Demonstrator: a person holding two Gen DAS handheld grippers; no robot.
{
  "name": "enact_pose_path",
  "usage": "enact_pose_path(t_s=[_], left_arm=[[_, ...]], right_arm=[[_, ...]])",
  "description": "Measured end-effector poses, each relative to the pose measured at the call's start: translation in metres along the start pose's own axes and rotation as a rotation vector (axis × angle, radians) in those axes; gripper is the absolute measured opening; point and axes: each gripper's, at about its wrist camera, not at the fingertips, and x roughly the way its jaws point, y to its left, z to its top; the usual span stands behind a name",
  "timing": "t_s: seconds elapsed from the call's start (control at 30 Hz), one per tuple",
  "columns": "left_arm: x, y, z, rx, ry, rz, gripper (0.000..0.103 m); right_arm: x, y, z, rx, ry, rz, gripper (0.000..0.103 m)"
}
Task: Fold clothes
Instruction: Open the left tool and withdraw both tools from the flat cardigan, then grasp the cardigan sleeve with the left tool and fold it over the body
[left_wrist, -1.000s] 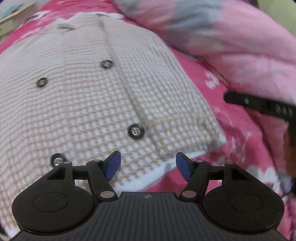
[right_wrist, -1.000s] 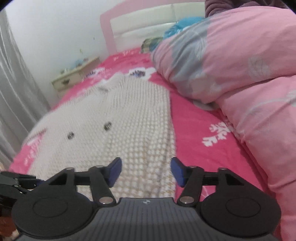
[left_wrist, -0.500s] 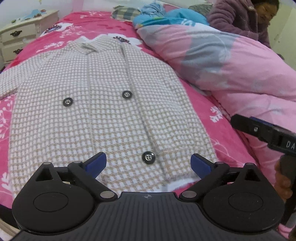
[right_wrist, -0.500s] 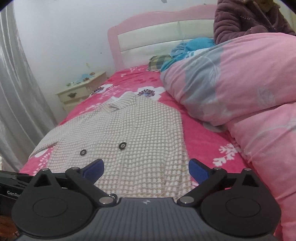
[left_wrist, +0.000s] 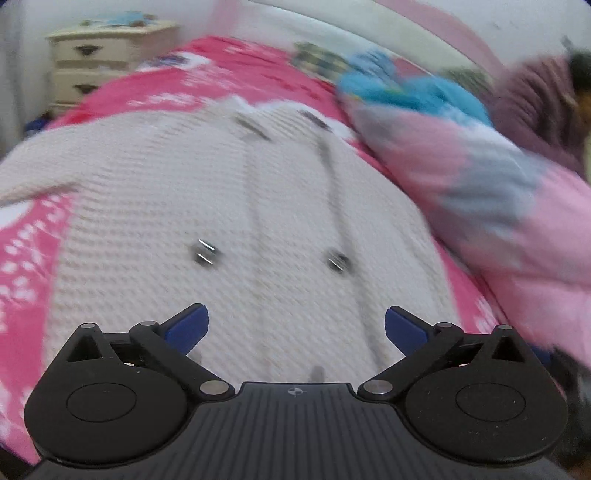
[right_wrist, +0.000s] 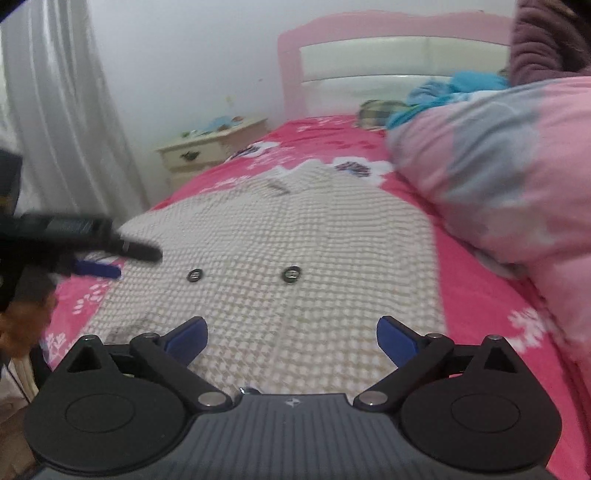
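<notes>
1. Left wrist view: pink floral bedding (left_wrist: 33, 266) fills the frame, with a cream nightstand (left_wrist: 92, 62) at upper left and a pink duvet (left_wrist: 517, 229) heaped at right, a blue garment (left_wrist: 417, 92) above it. The task's thing, a beige-and-white checked knit jacket (left_wrist: 221, 206), lies flat and face up across the middle, its dark buttons (left_wrist: 205, 253) smeared by motion blur. The left gripper (left_wrist: 295, 326) at the bottom edge has its blue pads spread wide above the knit, nothing between them; its jaws have just been opening.

2. Right wrist view: white wall, pink headboard (right_wrist: 388, 48) and grey curtain (right_wrist: 55, 110) stand behind the bed. The jacket (right_wrist: 295, 258) lies mid-frame, collar toward the headboard. The right gripper (right_wrist: 291, 336) is spread wide and empty over the hem, its jaws having just been opening; the left gripper (right_wrist: 110, 258) shows at left, over the jacket's edge.

3. Handling: I judge the knit soft, limp, fairly thick and not slippery. It should bunch and drape, so pinching a hem corner or sleeve edge seems best.

4. Writing: none is readable; the lettering on the left gripper's side is blurred.
</notes>
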Motion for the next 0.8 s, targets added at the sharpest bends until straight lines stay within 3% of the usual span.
enact_pose_path(t_s=[0.1, 0.23, 0.27, 0.37, 0.43, 0.53, 0.67, 0.8], left_arm=[[0.011, 0.057, 0.036, -0.215, -0.035, 0.128, 0.101], [0.021, 0.157, 0.08, -0.578, -0.087, 0.27, 0.097], [0.022, 0.181, 0.086, -0.656, -0.102, 0.299, 0.094], [0.024, 0.235, 0.093, -0.829, -0.12, 0.355, 0.082], [0.025, 0.261, 0.089, -0.94, -0.121, 0.379, 0.081], [0.024, 0.281, 0.084, -1.045, -0.165, 0.369, 0.08], [0.03, 0.3, 0.085, -1.106, -0.202, 0.355, 0.077], [0.04, 0.318, 0.078, -1.212, -0.209, 0.363, 0.066]], right_arm=[[0.023, 0.01, 0.009, -0.017, 0.033, 0.059, 0.099], [0.055, 0.031, 0.026, -0.073, 0.083, 0.164, 0.09], [0.064, 0.037, 0.03, -0.077, 0.097, 0.193, 0.085], [0.089, 0.051, 0.039, -0.07, 0.16, 0.252, 0.08], [0.104, 0.062, 0.042, -0.075, 0.192, 0.279, 0.08], [0.119, 0.077, 0.042, -0.123, 0.217, 0.322, 0.08], [0.133, 0.095, 0.04, -0.187, 0.238, 0.362, 0.079], [0.139, 0.106, 0.036, -0.195, 0.246, 0.392, 0.079]])
